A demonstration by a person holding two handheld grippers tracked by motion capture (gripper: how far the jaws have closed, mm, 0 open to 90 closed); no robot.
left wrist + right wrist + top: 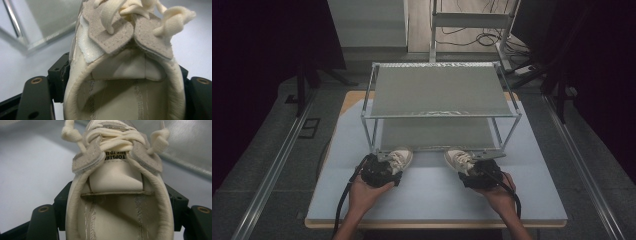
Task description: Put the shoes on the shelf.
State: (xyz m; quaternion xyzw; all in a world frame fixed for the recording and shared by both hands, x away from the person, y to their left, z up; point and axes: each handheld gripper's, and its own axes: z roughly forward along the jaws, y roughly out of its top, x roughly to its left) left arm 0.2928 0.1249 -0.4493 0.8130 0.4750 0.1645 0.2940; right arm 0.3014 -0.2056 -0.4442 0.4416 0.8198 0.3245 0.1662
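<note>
Two cream sneakers are each clamped at the heel: the left gripper [384,171] squeezes the left sneaker [398,159], the right gripper [477,172] the right sneaker [458,160], toes aimed at the two-tier rack [439,90] beyond, probably for shelving them.

Pale blue table [432,200], metal two-tier rack [439,90] standing on it
</note>
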